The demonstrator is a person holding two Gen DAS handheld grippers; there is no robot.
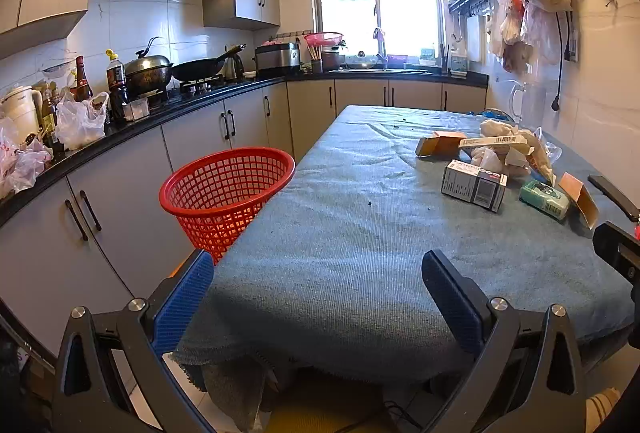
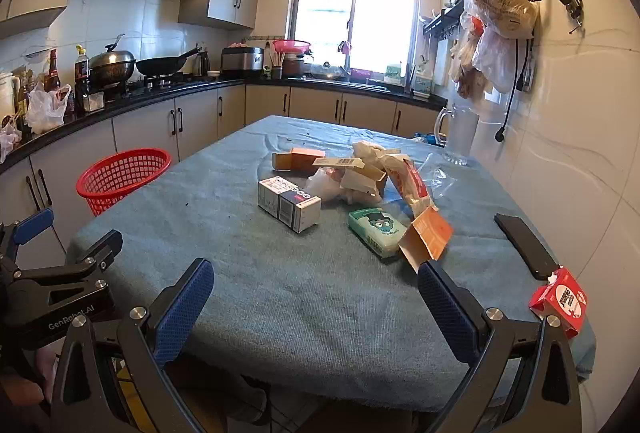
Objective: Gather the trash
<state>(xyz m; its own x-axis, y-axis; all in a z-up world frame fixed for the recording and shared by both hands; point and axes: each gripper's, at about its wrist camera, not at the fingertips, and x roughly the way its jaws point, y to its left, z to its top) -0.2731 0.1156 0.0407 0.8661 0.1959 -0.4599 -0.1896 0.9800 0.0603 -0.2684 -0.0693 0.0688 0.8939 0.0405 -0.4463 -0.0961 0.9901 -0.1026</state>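
Note:
A pile of trash lies on the blue-clothed table (image 2: 280,273): a white and grey carton (image 2: 289,204) (image 1: 474,185), a green tissue pack (image 2: 376,231) (image 1: 545,197), an orange open box (image 2: 426,237) (image 1: 580,199), a brown box (image 2: 298,158) (image 1: 438,144) and crumpled paper and wrappers (image 2: 372,173) (image 1: 508,145). A red mesh basket (image 1: 228,193) (image 2: 124,179) stands at the table's left edge. My left gripper (image 1: 318,297) is open and empty over the table's near end. My right gripper (image 2: 316,307) is open and empty, short of the pile.
A black phone (image 2: 526,245) and a red carton (image 2: 560,301) lie near the table's right edge. A glass jug (image 2: 460,137) stands at the far right by the wall. The kitchen counter (image 1: 120,129) with bottles, bags and pans runs along the left.

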